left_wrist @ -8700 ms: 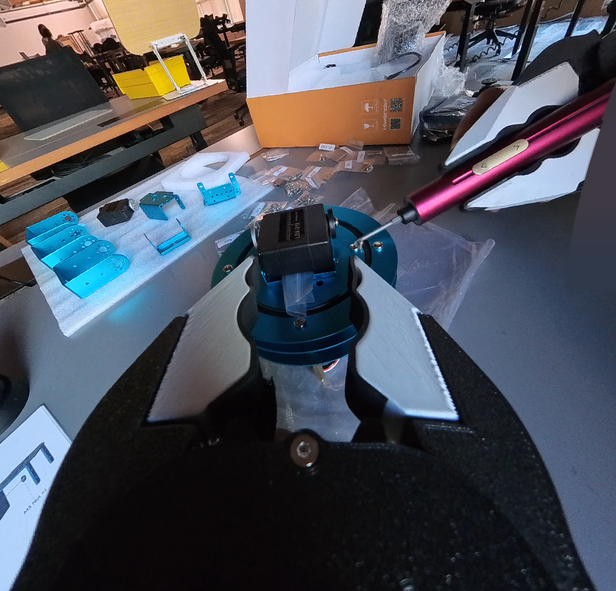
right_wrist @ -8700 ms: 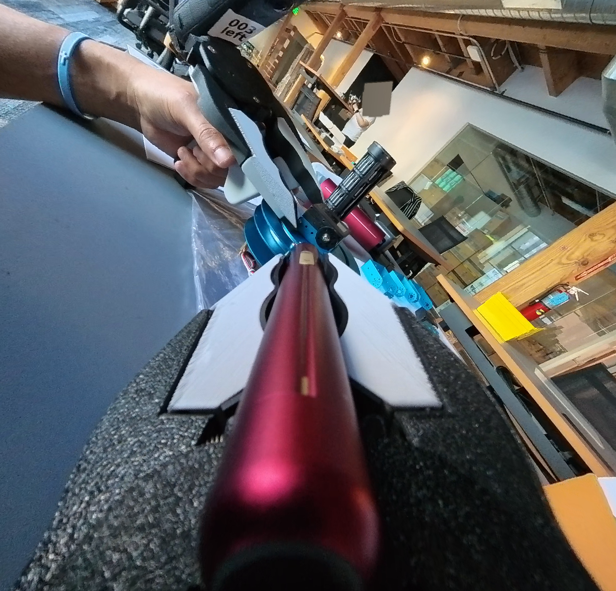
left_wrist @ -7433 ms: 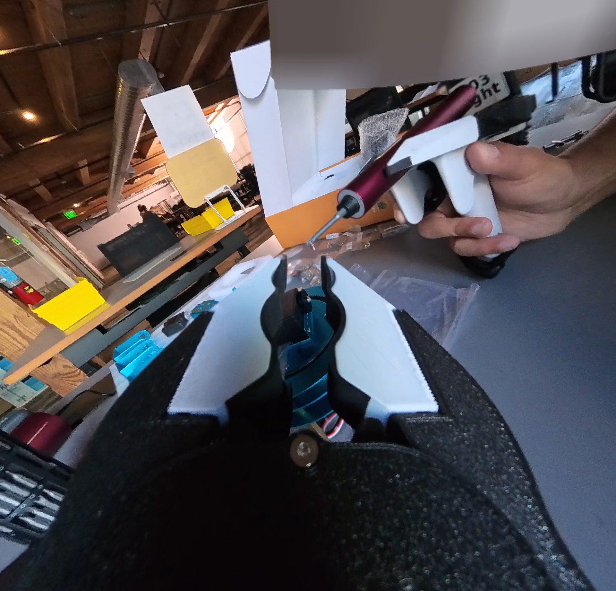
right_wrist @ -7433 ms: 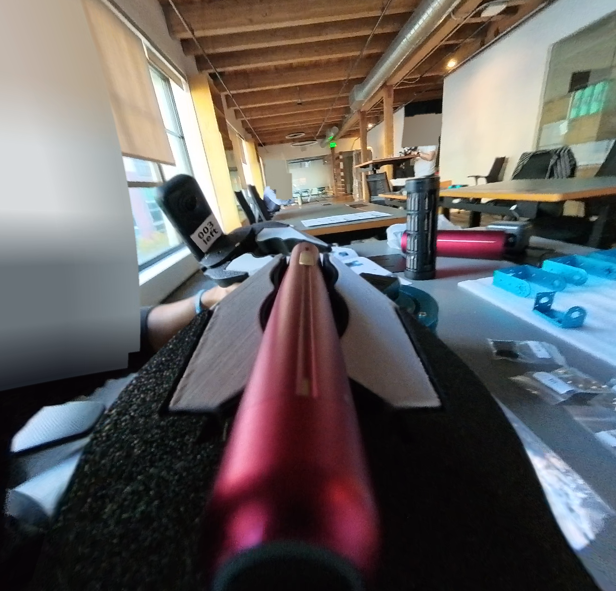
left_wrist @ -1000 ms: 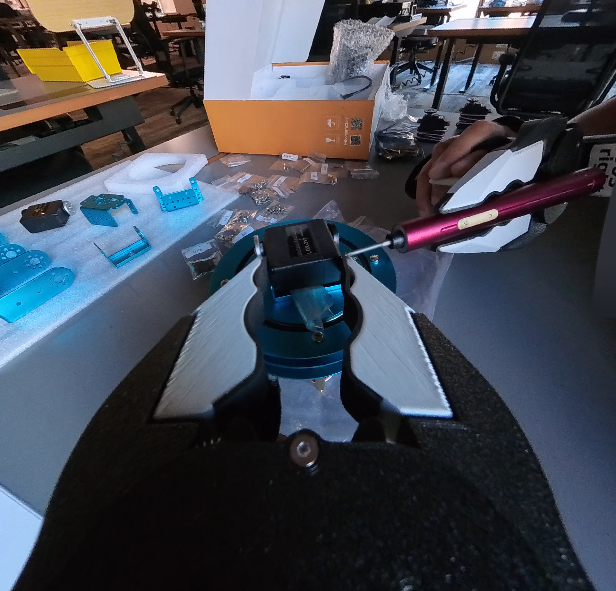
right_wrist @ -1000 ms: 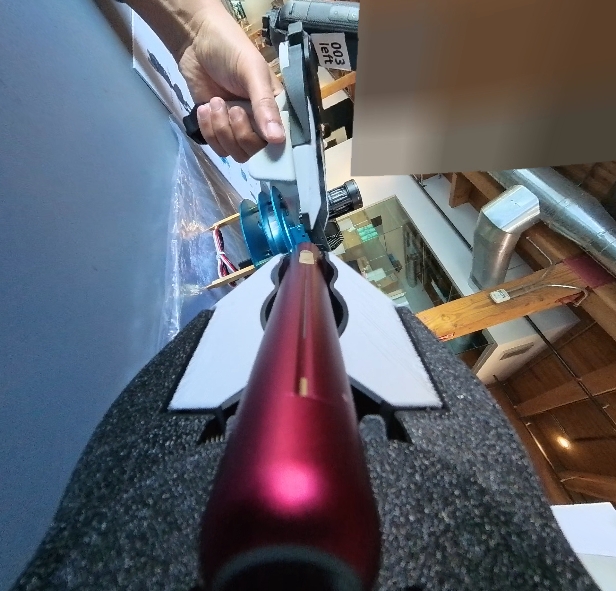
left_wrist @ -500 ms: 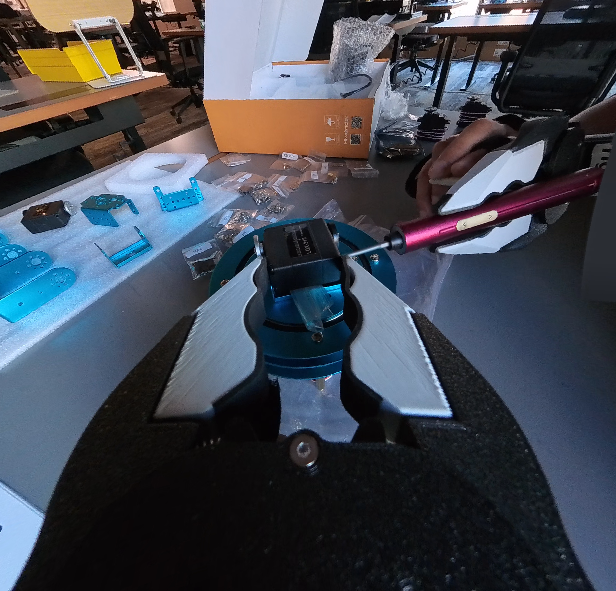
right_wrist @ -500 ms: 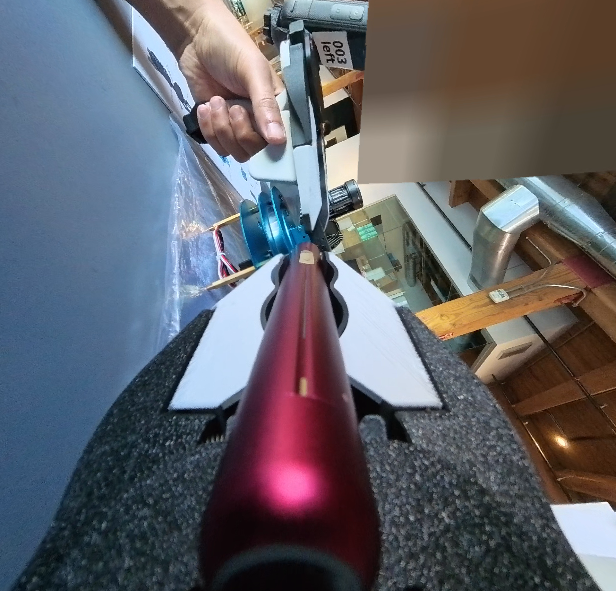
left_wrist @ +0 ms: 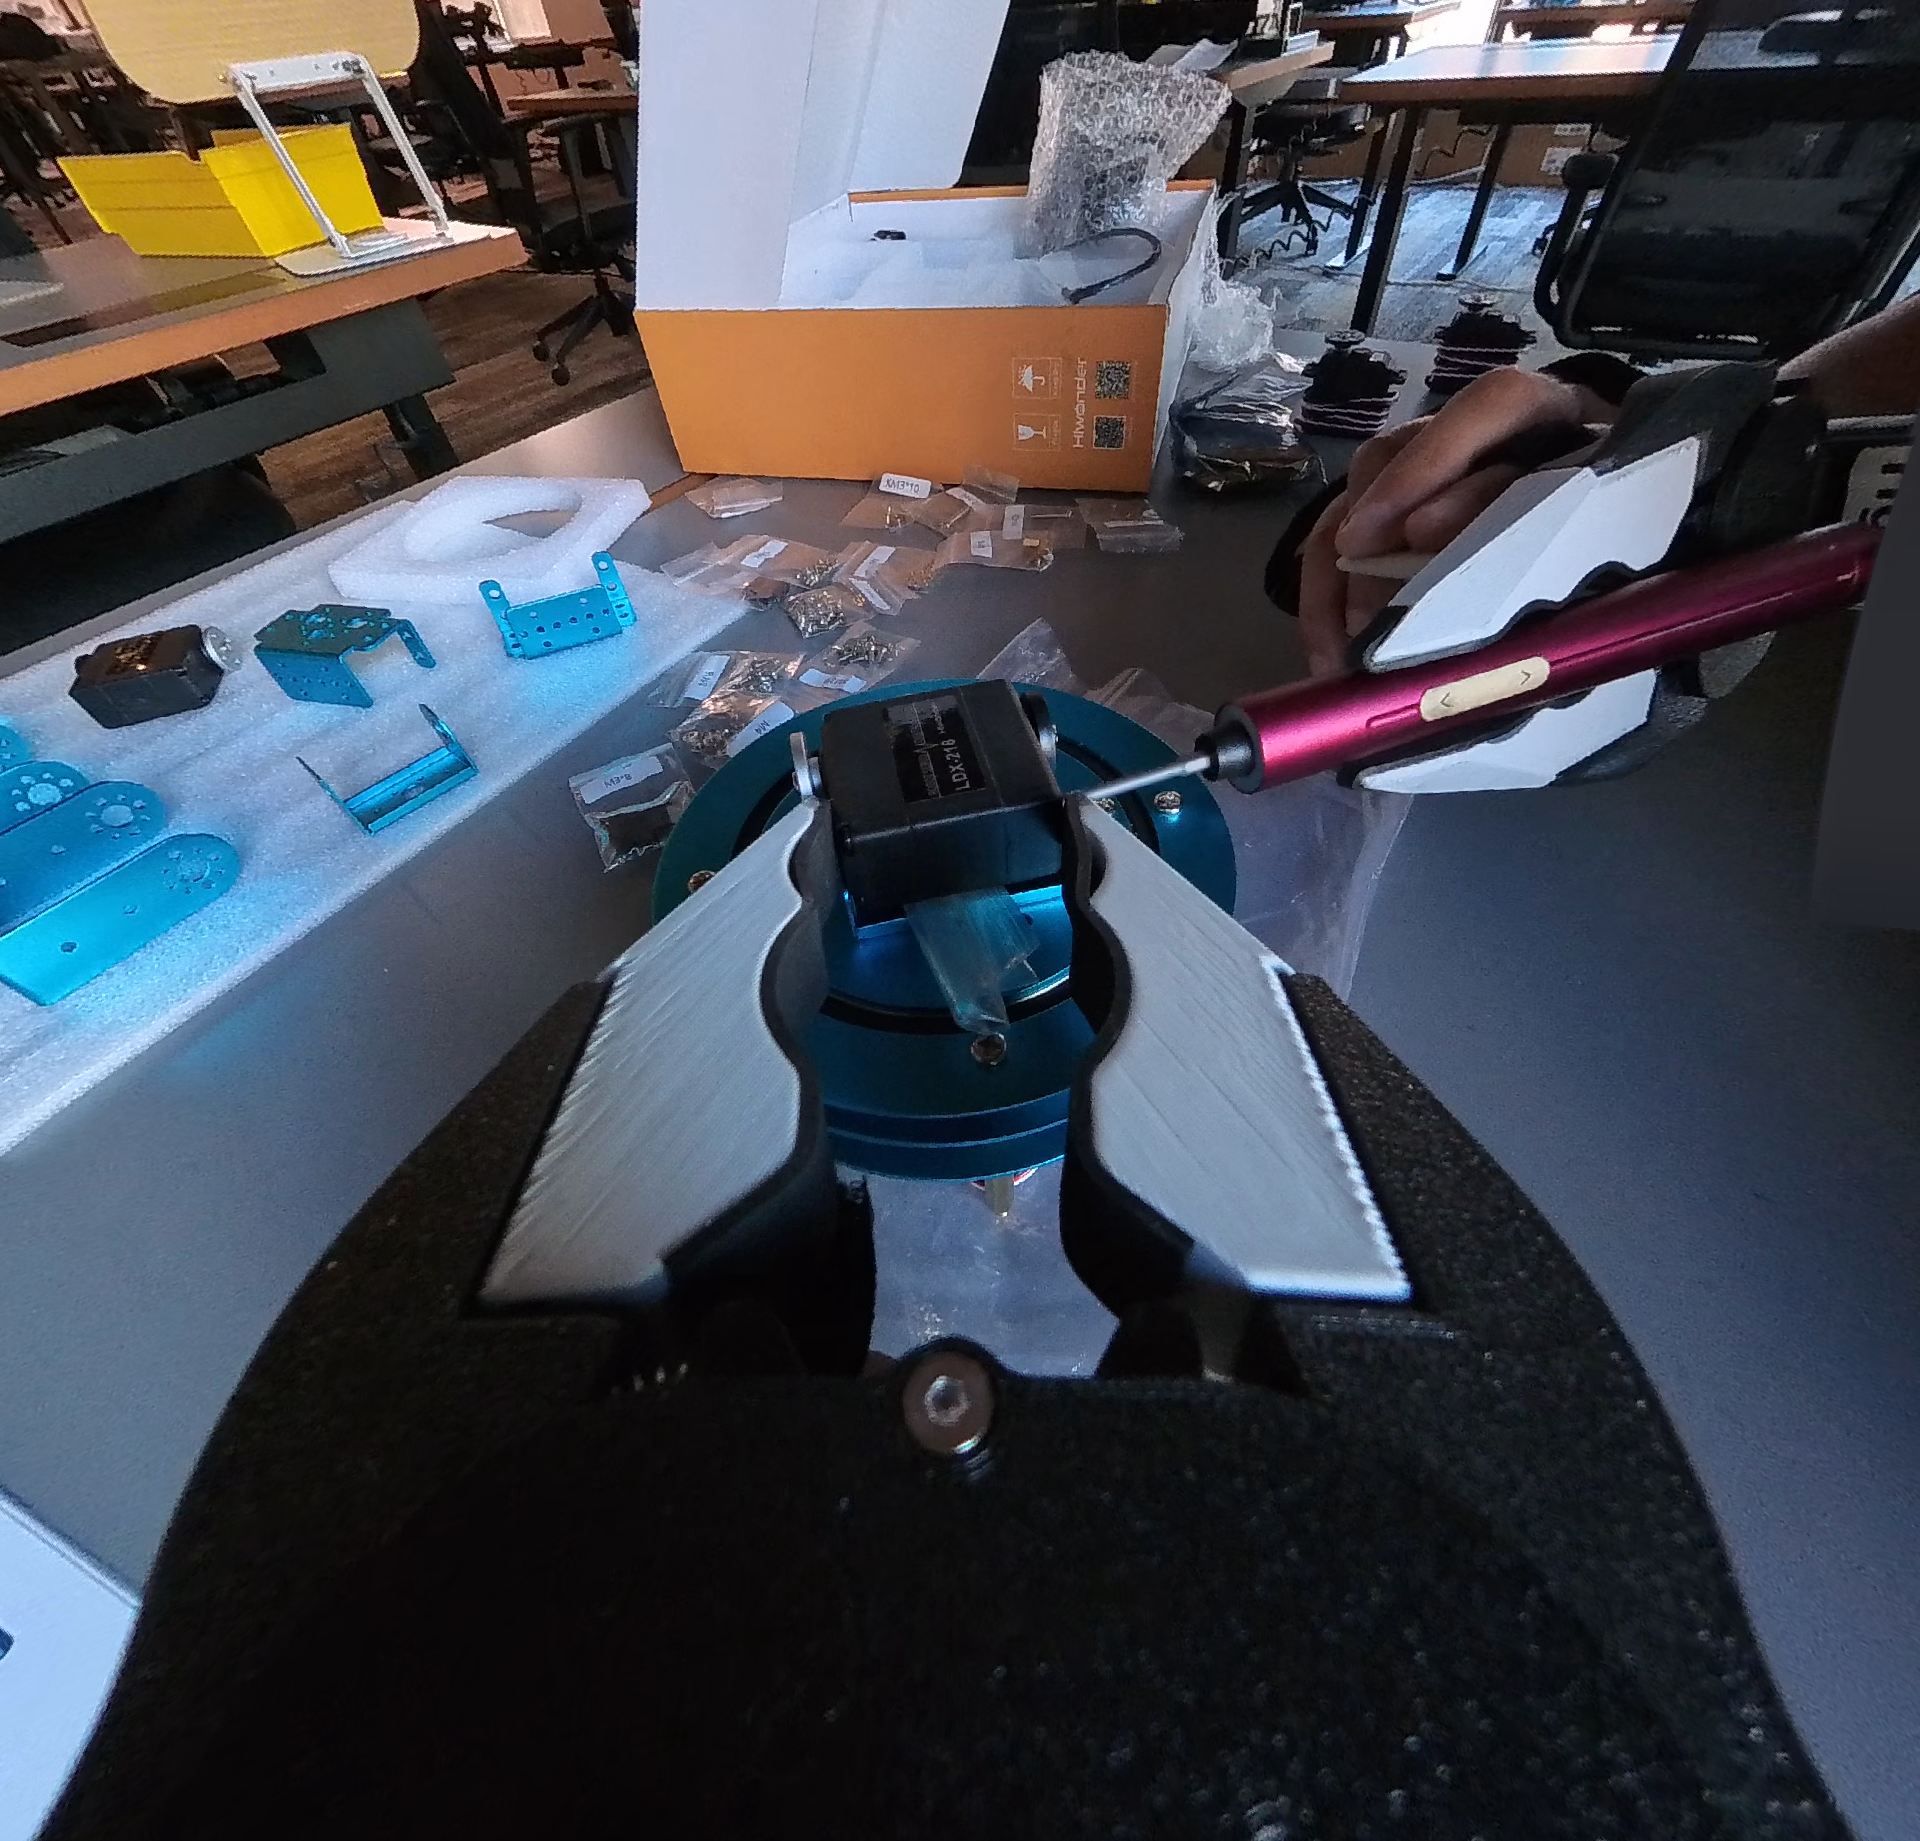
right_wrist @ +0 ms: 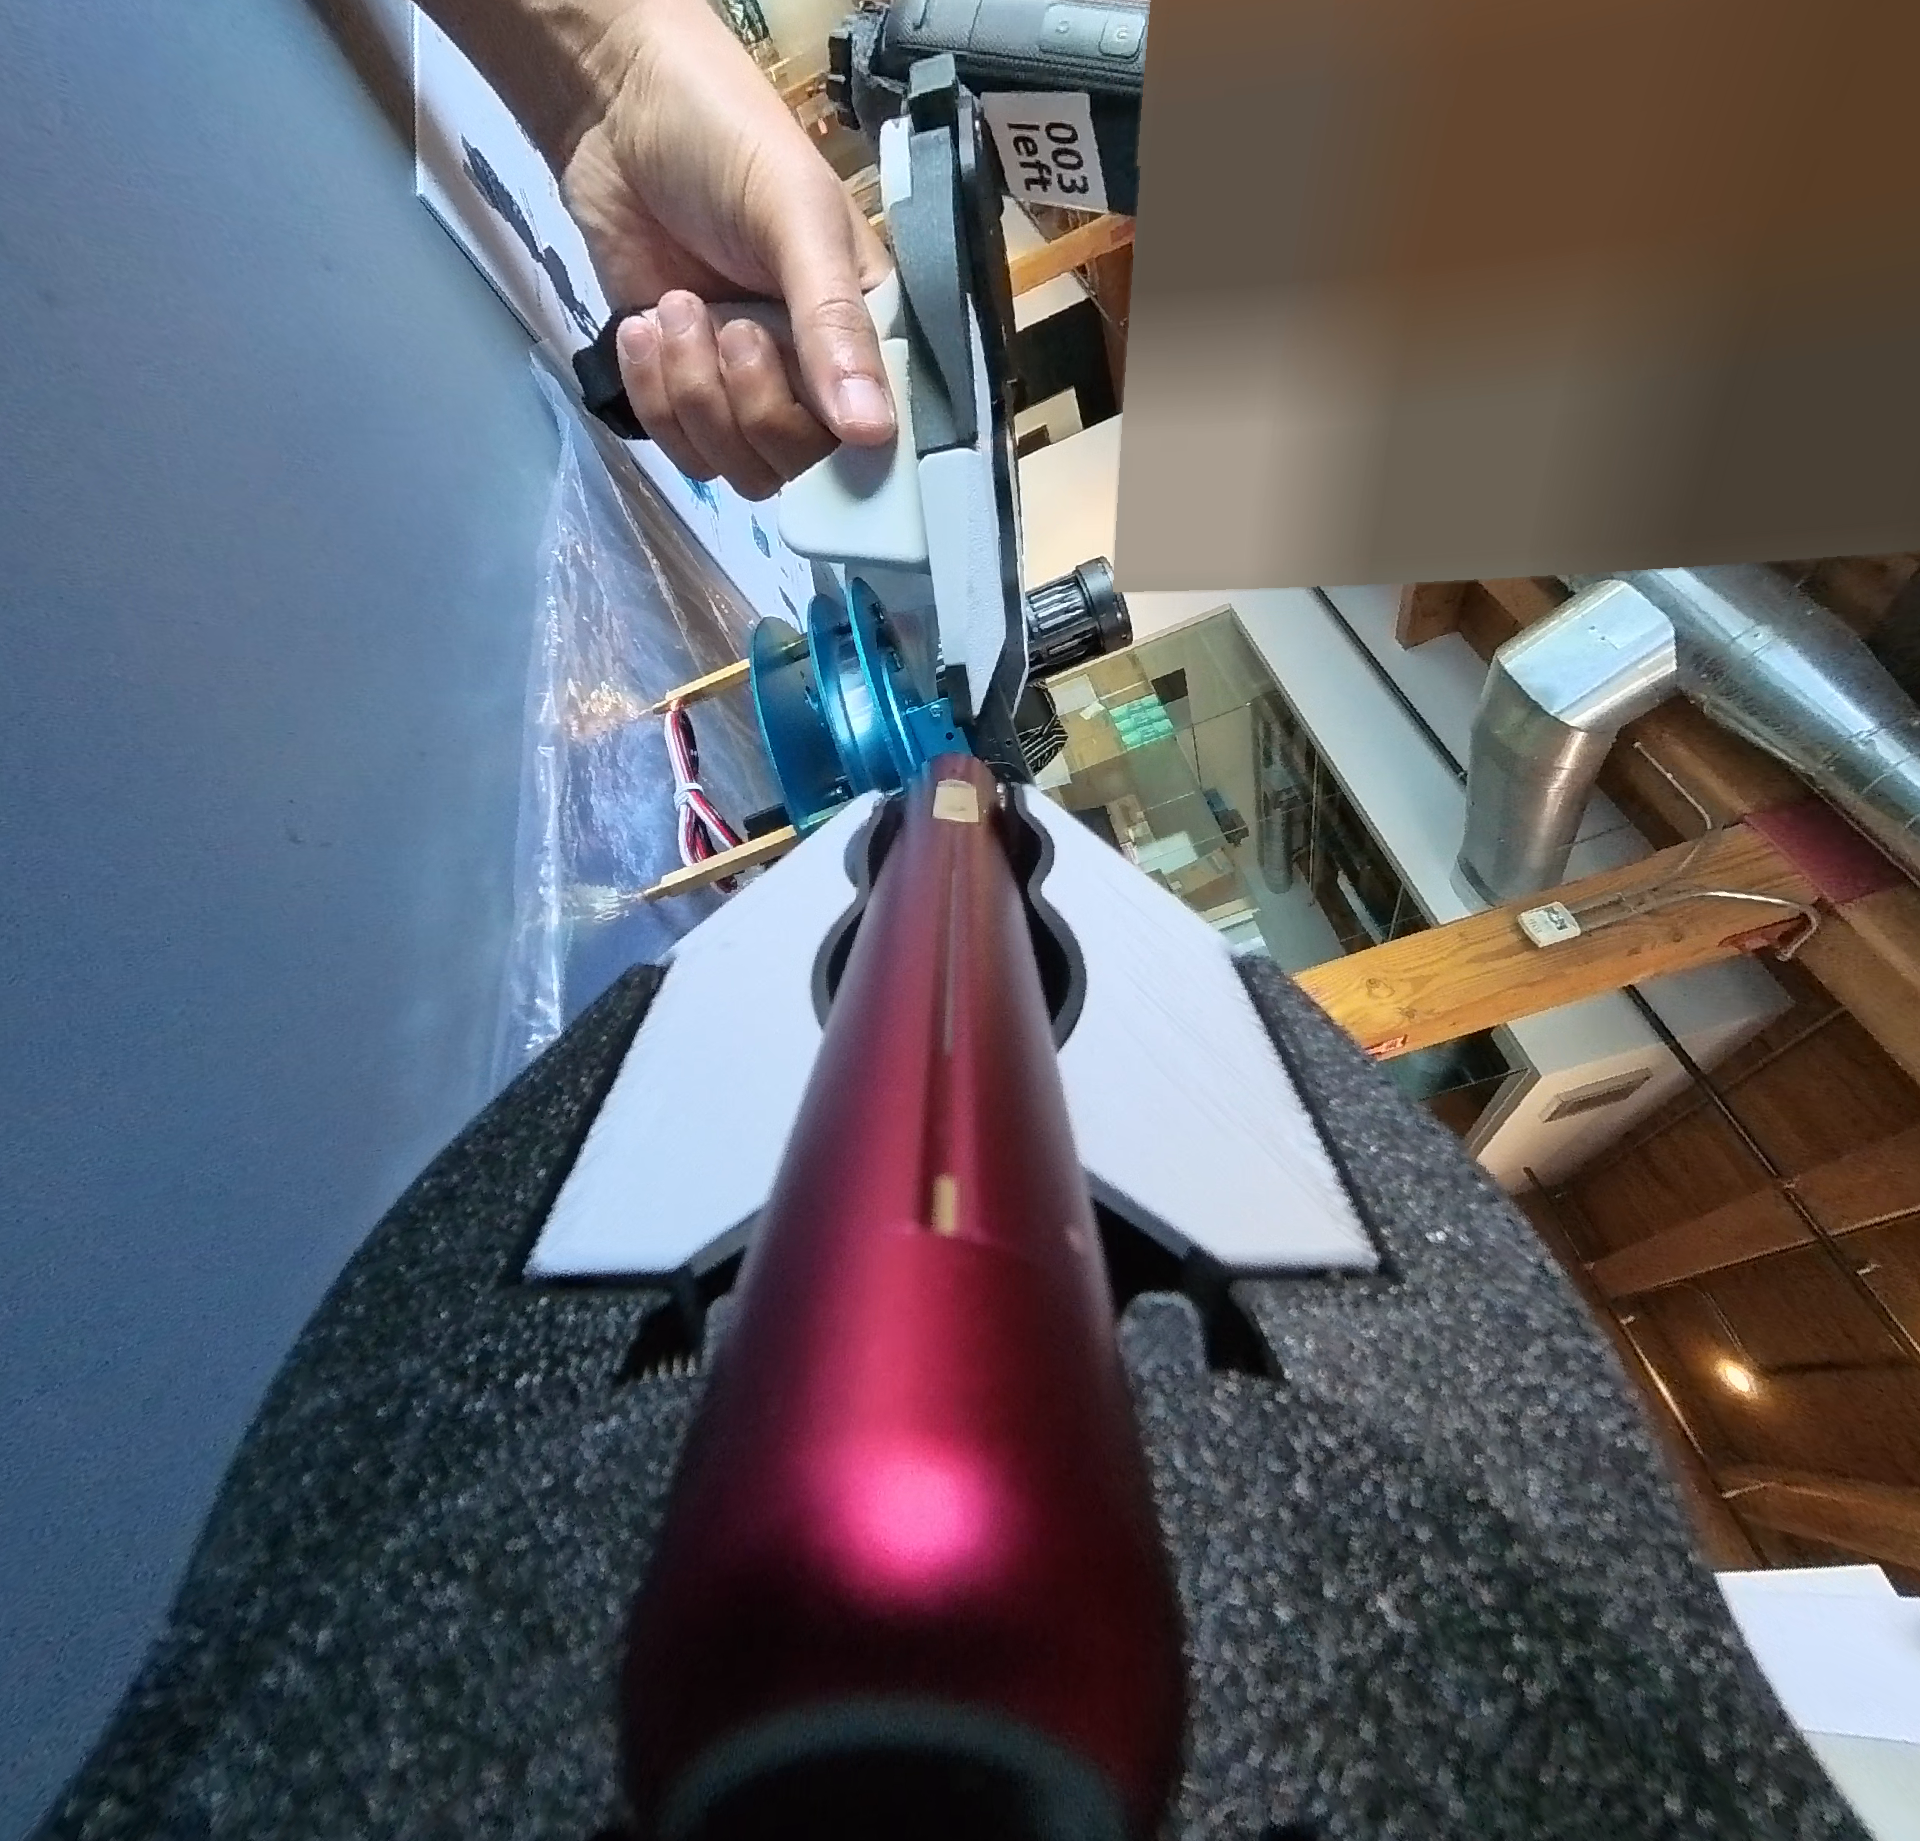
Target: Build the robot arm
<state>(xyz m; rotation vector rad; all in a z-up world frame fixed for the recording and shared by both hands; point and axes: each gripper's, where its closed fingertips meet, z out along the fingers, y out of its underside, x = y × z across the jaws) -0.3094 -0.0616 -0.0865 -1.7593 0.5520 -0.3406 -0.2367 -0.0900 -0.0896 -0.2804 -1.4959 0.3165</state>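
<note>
My left gripper (left_wrist: 943, 823) is shut on a black servo (left_wrist: 940, 783) that sits upright on a round blue metal base (left_wrist: 727, 856). The base lies on a clear plastic bag (left_wrist: 1309, 908) on the grey table. My right gripper (right_wrist: 951, 817) is shut on a magenta electric screwdriver (right_wrist: 935, 1220), which also shows in the left wrist view (left_wrist: 1507, 669). The screwdriver's thin bit (left_wrist: 1138, 778) reaches in from the right and touches the servo's right side by my right-hand finger (left_wrist: 1174, 970). The blue base (right_wrist: 821, 711) and my left gripper (right_wrist: 951, 420) show ahead in the right wrist view.
An open orange box (left_wrist: 904, 389) stands behind. Small bags of screws (left_wrist: 831, 607) lie between it and the base. A white foam sheet (left_wrist: 260, 835) on the left carries blue brackets (left_wrist: 556, 617) and another servo (left_wrist: 140, 661). Black servos (left_wrist: 1351, 389) stand at back right.
Over the last second almost nothing has moved; the bit stays at the servo's right side. Seconds earlier both grippers were tilted up with their loads, then came back down.
</note>
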